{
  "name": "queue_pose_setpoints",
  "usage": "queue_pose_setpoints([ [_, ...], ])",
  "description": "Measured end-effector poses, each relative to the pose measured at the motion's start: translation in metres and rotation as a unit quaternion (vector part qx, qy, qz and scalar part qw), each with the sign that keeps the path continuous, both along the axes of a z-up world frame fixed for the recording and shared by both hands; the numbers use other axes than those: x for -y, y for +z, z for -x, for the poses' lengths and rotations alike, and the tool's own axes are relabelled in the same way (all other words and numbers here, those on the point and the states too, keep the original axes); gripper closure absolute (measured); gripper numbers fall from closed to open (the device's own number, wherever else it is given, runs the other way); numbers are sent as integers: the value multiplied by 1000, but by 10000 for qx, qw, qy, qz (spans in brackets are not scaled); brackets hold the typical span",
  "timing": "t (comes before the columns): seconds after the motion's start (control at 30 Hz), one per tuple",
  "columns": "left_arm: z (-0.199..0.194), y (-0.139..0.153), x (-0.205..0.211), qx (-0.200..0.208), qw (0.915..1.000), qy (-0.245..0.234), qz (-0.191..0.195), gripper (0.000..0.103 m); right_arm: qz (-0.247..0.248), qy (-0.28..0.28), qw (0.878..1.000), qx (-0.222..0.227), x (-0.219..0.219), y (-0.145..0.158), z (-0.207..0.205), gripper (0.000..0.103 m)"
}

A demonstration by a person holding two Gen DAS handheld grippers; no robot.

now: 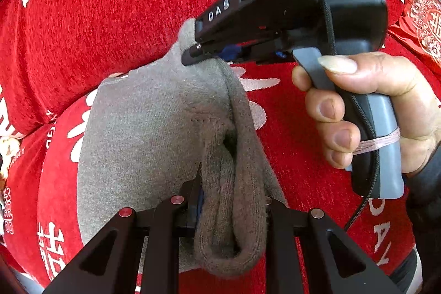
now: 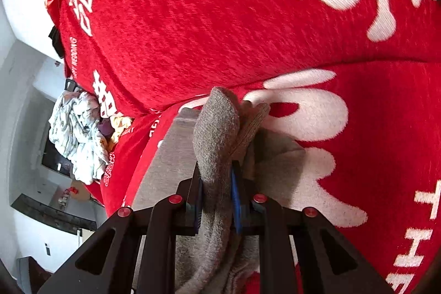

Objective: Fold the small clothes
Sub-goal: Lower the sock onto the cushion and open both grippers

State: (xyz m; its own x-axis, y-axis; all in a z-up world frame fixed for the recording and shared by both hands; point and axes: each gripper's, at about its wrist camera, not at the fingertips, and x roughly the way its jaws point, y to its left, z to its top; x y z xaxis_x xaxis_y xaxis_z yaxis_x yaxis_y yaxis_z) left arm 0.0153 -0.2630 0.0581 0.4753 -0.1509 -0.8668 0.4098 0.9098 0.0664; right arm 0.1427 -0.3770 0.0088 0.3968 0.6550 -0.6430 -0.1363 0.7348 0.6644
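While both hand-held grippers grip it, the garment hangs bunched between them above red fabric.

Garment: grey knitted garment, soft and fuzzy, small; one flat panel spreads to the left in the left wrist view, while a thick rolled fold runs down the middle toward the camera.

Left hand-held gripper: jaws nearly closed, pinching the rolled fold of the garment; the cloth bulges out below the fingers.

Right hand-held gripper: seen from the left wrist view as a black body reaching in from the upper right, its tip clamped on the garment's upper edge. In its own view the jaws stand narrow with a grey bundle pressed between blue-lined pads.

Right hand: wrapped around the grey and black handle, thumb on top, a pink band around the grip; a black cable trails down from it.

Surface: red cover with large white characters and small white lettering, lying in soft humps under and behind the garment.

Other cloth: crumpled pale pile at the cover's left edge in the right wrist view, well apart from the garment.

Background: white walls, blurred furniture.
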Motion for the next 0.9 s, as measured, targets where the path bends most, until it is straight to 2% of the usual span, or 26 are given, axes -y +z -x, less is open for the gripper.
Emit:
queue_pose_setpoints([
  [0.07, 3, 0, -2, 52, 9999, -47, 134, 82, -65, -35, 9999, -70, 3, -5, 0, 84],
  [0.13, 2, 1, -7, 14, 9993, -65, 371, 72, -95, -80, 9998, -121, 6, -9, 0, 83],
  [0.2, 1, 4, -16, -195, 9956, -142, 904, 36, -116, -101, 9998, -138, 7, -10, 0, 77],
  [0.23, 1, 6, -19, -234, 9937, -125, 1092, 29, -79, -134, 9998, -157, 7, -10, 0, 75],
  [0.27, 2, 10, -24, -166, 9924, -58, 1214, 22, -28, -182, 9996, -199, 7, -10, 0, 66],
  [0.3, 4, 13, -28, -76, 9919, -17, 1268, 22, 26, -231, 9994, -239, 8, -10, 0, 52],
  [0.37, 4, 17, -34, -96, 9905, -66, 1367, 22, 97, -301, 9992, -256, 8, -7, 1, 45],
  [0.53, 10, 29, -59, -159, 9827, -115, 1841, 22, 74, -333, 9994, -103, 13, 15, 18, 45],
  [0.63, 17, 38, -79, -147, 9746, -208, 2227, 22, 59, -251, 9996, 114, 14, 35, 40, 45],
  [0.73, 23, 46, -97, -218, 9626, -344, 2679, 22, 10, -151, 9997, 208, 13, 47, 65, 45],
  [0.77, 22, 47, -102, -218, 9613, -290, 2730, 22, 43, -110, 9997, 220, 11, 49, 74, 45],
  [0.9, 16, 37, -113, -223, 9682, 88, 2490, 22, 303, 143, 9989, 316, -8, 55, 106, 45],
])
